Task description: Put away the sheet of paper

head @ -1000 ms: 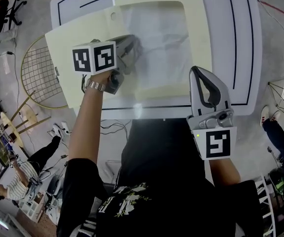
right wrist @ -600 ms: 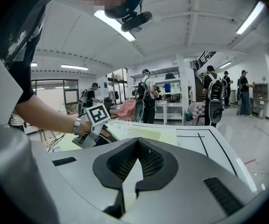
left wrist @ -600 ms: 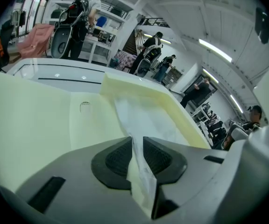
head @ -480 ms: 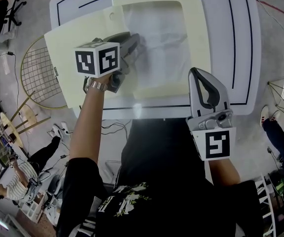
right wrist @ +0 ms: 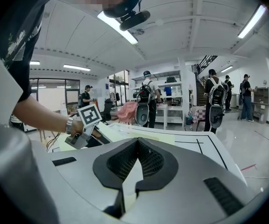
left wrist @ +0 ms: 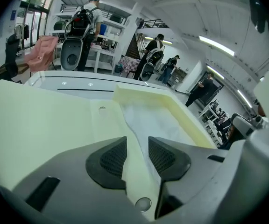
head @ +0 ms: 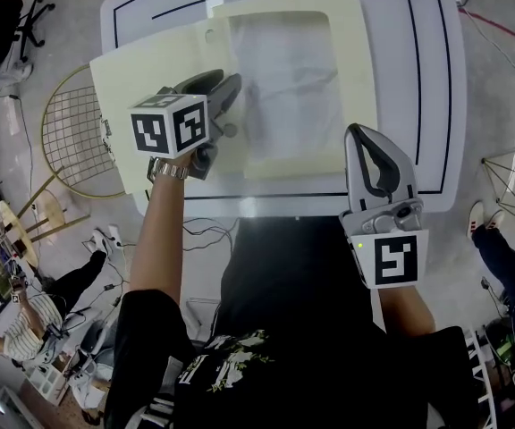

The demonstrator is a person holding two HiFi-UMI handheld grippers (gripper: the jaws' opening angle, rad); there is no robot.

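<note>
Both L claw (head: 223, 82) jaws just opened (empty), tilted down over folder (head: 150, 70).

No legible text or labels anywhere.

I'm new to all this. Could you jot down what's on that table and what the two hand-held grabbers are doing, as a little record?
surface: white table with dark lines
folder: pale yellow folder, lying open and flat on the table
paper: crinkled white sheet of paper, on the folder's right half, framed by yellow
left gripper: over the folder's left flap, jaws just opened, apart, gripping nothing
right gripper: by the table's near edge, jaws together, empty
</note>
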